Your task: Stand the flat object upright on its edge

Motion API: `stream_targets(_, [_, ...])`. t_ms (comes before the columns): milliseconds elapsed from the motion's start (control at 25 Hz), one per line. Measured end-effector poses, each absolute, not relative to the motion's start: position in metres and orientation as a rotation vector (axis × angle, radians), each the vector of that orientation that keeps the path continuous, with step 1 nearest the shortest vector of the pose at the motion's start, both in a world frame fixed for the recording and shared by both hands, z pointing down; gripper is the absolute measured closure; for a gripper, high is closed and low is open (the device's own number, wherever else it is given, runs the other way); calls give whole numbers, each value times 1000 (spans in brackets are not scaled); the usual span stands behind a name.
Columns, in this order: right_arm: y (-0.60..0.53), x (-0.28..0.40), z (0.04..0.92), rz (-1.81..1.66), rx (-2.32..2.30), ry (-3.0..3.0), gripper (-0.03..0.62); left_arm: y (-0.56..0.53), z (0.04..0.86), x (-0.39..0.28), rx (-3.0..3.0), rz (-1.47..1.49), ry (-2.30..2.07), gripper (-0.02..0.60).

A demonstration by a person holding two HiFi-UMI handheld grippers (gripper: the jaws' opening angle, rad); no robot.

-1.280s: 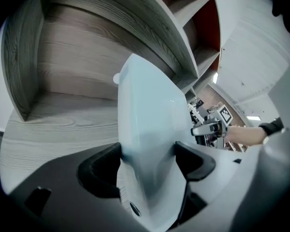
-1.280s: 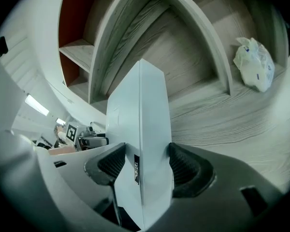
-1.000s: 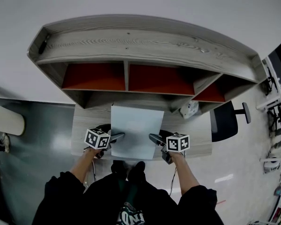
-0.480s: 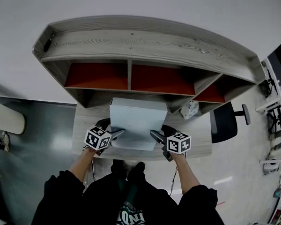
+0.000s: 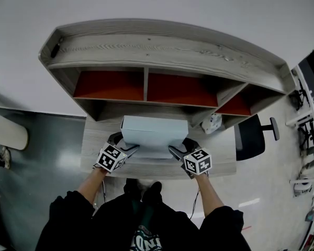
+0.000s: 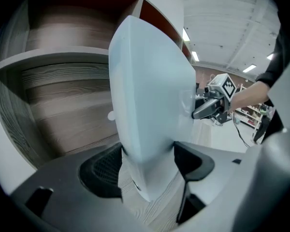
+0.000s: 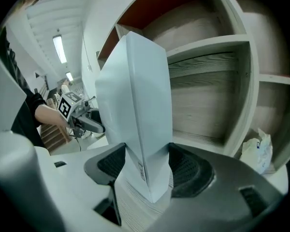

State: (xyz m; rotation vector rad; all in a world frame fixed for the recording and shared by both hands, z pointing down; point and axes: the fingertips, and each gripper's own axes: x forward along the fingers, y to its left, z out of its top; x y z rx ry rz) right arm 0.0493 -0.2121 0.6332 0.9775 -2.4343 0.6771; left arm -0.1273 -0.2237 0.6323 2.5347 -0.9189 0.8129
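In the left hand-held gripper point(image 6: 147, 163) view, the flat white box point(image 6: 150, 95) between its jaws blocks most of what lies ahead, so only part of the right hand-held gripper point(image 6: 199, 111) shows past the far edge. A small label point(image 7: 141, 170) low on the box, between the right hand-held gripper's jaws, is too small to read. Right of that gripper, a crumpled white thing point(image 7: 257, 151) on the bench point(image 5: 94, 140) cannot be identified.
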Motion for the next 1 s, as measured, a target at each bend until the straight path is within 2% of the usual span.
stream_targets(1000, [-196, 57, 650, 510, 986, -2404, 330, -208, 644, -130, 2683, 903, -731, 275])
